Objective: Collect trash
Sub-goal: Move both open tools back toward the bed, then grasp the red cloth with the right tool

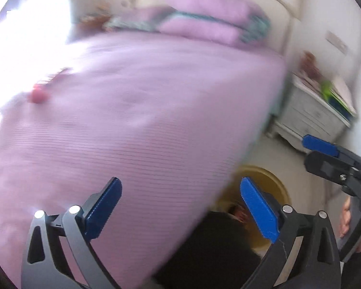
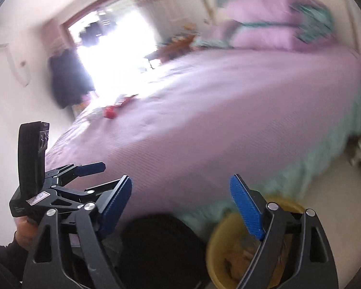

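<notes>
Lilac bedspread fills most of your left wrist view, blurred by motion. Your left hand-held gripper (image 1: pixel 180 207) stands with its blue fingers (image 1: pixel 103 209) spread wide and nothing between them, hanging over the near edge of the bed (image 1: pixel 156 110). A small red piece of trash (image 1: pixel 37 95) lies on the bedspread far off to the upper left, well apart from that gripper, with a thin dark-red strip (image 1: pixel 57 74) just beyond it toward the bright window. Below the right finger a yellow bin (image 1: pixel 280 187) sits on the pale floor beside the bed, partly hidden by something dark in front of it. Folded lilac pillows (image 1: pixel 204 16) are stacked at the headboard, and a white nightstand (image 1: pixel 310 118) stands near the bed's far corner. Your right hand-held gripper (image 1: pixel 325 154) enters from the right edge.

From your right wrist view, the right hand-held gripper (image 2: pixel 180 202) is likewise spread, its ribbed blue pads (image 2: pixel 246 207) holding nothing. The red trash (image 2: pixel 109 112) lies on the bed (image 2: pixel 228 110) well ahead and to the left, near the strip (image 2: pixel 126 100). The yellow bin (image 2: pixel 219 240) sits just beneath the right finger, with brownish contents too blurred to name. Your left hand-held gripper (image 2: pixel 89 171) shows at the lower left, open. A bright window (image 2: pixel 118 43) glares behind a dark shape (image 2: pixel 67 82) near the wall.
</notes>
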Motion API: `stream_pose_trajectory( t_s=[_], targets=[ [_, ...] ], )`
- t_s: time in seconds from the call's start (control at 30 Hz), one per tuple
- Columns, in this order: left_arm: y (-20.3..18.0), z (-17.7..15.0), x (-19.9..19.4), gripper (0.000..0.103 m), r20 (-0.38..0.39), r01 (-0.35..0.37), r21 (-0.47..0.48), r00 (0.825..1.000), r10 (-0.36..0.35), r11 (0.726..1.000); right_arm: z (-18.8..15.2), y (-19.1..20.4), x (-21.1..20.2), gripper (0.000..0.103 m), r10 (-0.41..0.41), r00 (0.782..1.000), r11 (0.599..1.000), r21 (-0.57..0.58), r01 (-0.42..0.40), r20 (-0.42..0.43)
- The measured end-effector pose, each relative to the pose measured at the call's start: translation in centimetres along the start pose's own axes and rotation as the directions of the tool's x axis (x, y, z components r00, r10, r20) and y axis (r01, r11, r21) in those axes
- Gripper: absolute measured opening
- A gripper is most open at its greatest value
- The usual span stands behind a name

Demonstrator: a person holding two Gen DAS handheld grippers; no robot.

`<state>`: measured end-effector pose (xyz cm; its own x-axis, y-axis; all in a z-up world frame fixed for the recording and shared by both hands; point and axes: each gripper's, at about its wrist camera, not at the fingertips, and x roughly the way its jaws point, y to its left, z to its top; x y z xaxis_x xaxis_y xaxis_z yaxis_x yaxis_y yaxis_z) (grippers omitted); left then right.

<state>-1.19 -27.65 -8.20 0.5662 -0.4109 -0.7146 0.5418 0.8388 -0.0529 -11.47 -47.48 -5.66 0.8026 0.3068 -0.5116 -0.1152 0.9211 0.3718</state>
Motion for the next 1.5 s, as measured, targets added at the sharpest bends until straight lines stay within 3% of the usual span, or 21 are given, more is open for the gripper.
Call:
stream_pose_trajectory(
  t_s=[0.27, 0.47, 0.57, 0.7, 1.07, 1.23, 1.4, 1.5],
  targets=[
    [9.2, 0.7, -4.0, 0.099, 0.051, -0.155, -0.164, 0.985, 0.165, 0.974, 5.7, 7.1, 6.0, 0.094, 0.174, 0.985, 0.976, -0.132, -0.173, -0.002],
    [16.0, 1.4, -5.5, 0.099, 0.05, -0.289, -0.262, 0.949, 0.312, 0.921, 8.7, 12.2, 11.4, 0.094, 0.238, 0.971, 0.955, -0.177, -0.237, -0.016],
    [19.2, 1.5, -5.9, 0.099, 0.037, -0.342, -0.297, 0.929, 0.369, 0.891, 10.2, 14.7, 15.2, 0.094, 0.241, 0.966, 0.95, -0.18, -0.254, -0.091],
    [22.6, 2.0, -5.5, 0.099, 0.011, -0.38, -0.317, 0.915, 0.404, 0.869, 11.4, 16.7, 19.0, 0.094, 0.251, 0.959, 0.942, -0.193, -0.273, -0.131],
    [27.9, 4.0, -2.4, 0.099, 0.006, -0.351, -0.325, 0.928, 0.373, 0.878, 12.4, 21.0, 28.1, 0.093, 0.195, 0.962, 0.917, -0.311, -0.249, -0.193],
    [30.1, 5.1, -0.6, 0.099, -0.017, -0.363, -0.306, 0.926, 0.376, 0.88, 13.8, 21.8, 33.7, 0.072, 0.119, 0.962, 0.916, -0.347, -0.203, -0.247],
    [31.6, 5.4, 0.2, 0.099, -0.031, -0.371, -0.315, 0.924, 0.381, 0.873, 14.5, 21.8, 38.7, 0.06, 0.028, 0.955, 0.917, -0.373, -0.141, -0.294],
    [32.1, 5.4, 0.5, 0.099, -0.04, -0.355, -0.334, 0.931, 0.363, 0.873, 14.4, 21.5, 40.6, 0.035, 0.034, 0.938, 0.925, -0.345, -0.161, -0.346]
  ],
)
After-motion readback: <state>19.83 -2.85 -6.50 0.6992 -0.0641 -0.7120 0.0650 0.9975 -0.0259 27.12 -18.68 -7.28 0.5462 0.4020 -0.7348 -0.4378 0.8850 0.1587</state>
